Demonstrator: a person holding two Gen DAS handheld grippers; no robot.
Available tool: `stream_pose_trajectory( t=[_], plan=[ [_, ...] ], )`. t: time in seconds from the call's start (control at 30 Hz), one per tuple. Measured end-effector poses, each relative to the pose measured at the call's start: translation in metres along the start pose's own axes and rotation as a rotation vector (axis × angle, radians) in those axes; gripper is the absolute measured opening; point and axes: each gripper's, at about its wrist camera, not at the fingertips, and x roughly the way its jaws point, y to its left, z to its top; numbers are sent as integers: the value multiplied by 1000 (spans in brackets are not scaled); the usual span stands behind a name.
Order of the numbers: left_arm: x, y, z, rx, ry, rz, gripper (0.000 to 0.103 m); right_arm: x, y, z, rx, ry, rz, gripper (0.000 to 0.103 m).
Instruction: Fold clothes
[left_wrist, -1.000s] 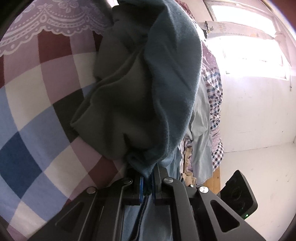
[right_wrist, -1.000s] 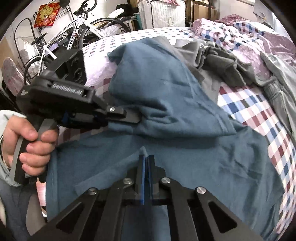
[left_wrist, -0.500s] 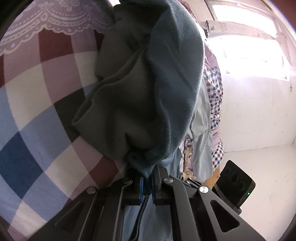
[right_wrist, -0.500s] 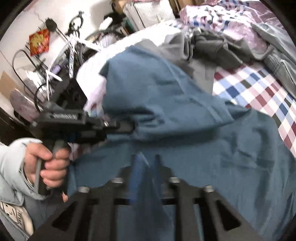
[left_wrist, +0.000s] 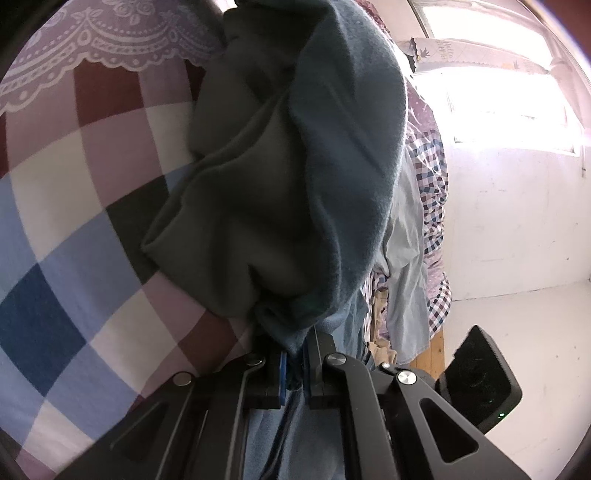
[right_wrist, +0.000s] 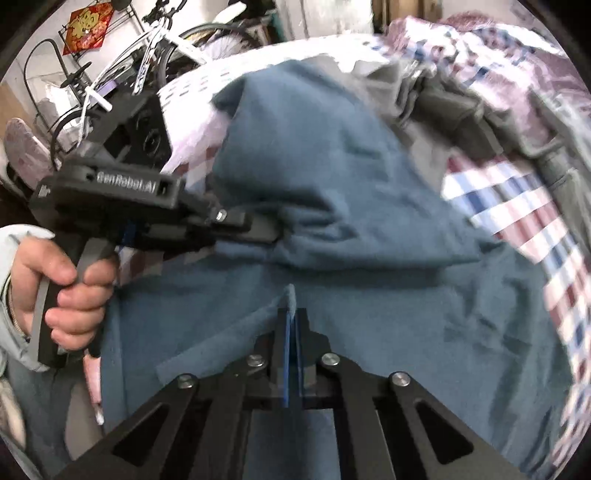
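The right gripper (right_wrist: 291, 325) is clamped on a thin edge of the blue garment (right_wrist: 332, 206), low centre of its frame. The left gripper (left_wrist: 293, 354) is clenched on a bunched fold of the same cloth, entering the right view from the left edge. The garment spreads up and right from both over the checked bedsheet (right_wrist: 517, 218); its long axis appears to run left to right, though blur limits certainty. The left gripper sits nearer the folded-over flap.
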Motion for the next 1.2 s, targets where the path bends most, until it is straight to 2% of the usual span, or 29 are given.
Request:
stream_pose_trajectory(
  t=[0.23,0.4,0.53,0.67,0.77,0.9,1.0,1.03,1.07,1.1,1.13,1.17,1.2],
  plan=[
    [1,-5,-7,7,-2,5,5,-7,-27,1,87,-44,-179,0],
    [2,-9,-11,11,-4,9,5,-7,-38,12,118,-49,-232,0],
    [3,-11,-14,11,-5,10,5,10,-48,14,140,-13,-297,0],
    [3,-15,-17,14,-7,13,5,8,-52,11,178,-42,-361,0],
    [4,-18,-20,15,-7,15,5,0,-59,8,239,-83,-321,1],
    [5,-24,-23,32,-8,31,5,20,-64,6,254,-5,-313,3],
    [4,-32,-26,35,-6,35,6,10,-63,8,280,-47,-323,4],
    [3,-36,-29,48,-4,32,8,2,-61,8,288,-73,-329,6],
    [3,-41,-32,63,-1,28,16,-5,-60,8,294,-92,-339,14],
    [3,-46,-35,77,1,25,33,-13,-58,7,300,-109,-350,22],
    [2,-52,-40,98,-1,18,43,-23,-56,5,307,-126,-361,41],
    [0,-57,-44,118,-3,11,58,-33,-54,1,314,-146,-368,46],
    [-1,-63,-49,139,-4,4,64,-45,-52,-4,321,-170,-372,46]
  ],
)
